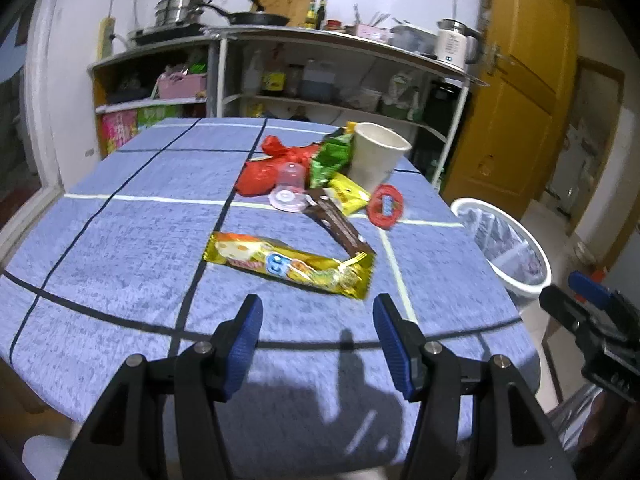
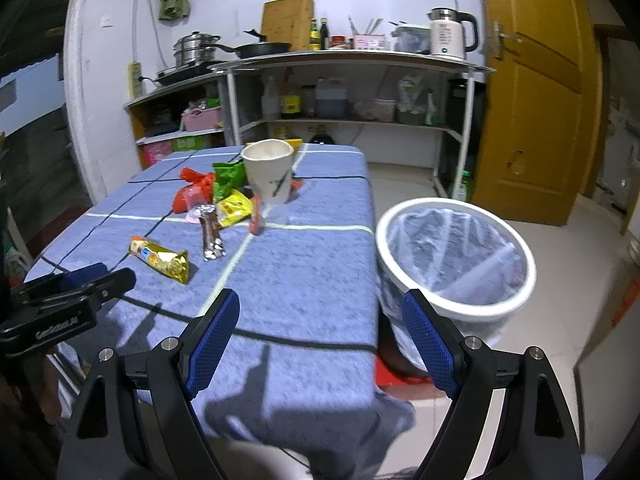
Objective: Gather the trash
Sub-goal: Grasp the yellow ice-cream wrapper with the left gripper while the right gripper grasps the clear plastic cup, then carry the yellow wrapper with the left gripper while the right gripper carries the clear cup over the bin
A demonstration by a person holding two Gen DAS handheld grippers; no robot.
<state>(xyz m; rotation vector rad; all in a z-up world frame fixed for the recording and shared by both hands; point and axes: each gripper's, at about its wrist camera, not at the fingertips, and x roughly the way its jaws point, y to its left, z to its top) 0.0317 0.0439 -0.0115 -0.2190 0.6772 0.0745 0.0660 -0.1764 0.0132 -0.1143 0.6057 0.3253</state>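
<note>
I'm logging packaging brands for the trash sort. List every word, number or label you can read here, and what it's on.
No text reads with certainty.
Gold snack wrapper: colourful print with large blue characters, too blurred to read.
Yellow packet: dark print, illegible.
Kettle: small label, too small to read.
Left gripper body: embossed lettering, too faint to make out.
Paper cup: a dark mark, not text.

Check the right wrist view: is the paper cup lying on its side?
No, the paper cup stands upright on the blue tablecloth, its open mouth facing up, behind the snack wrappers.
</note>
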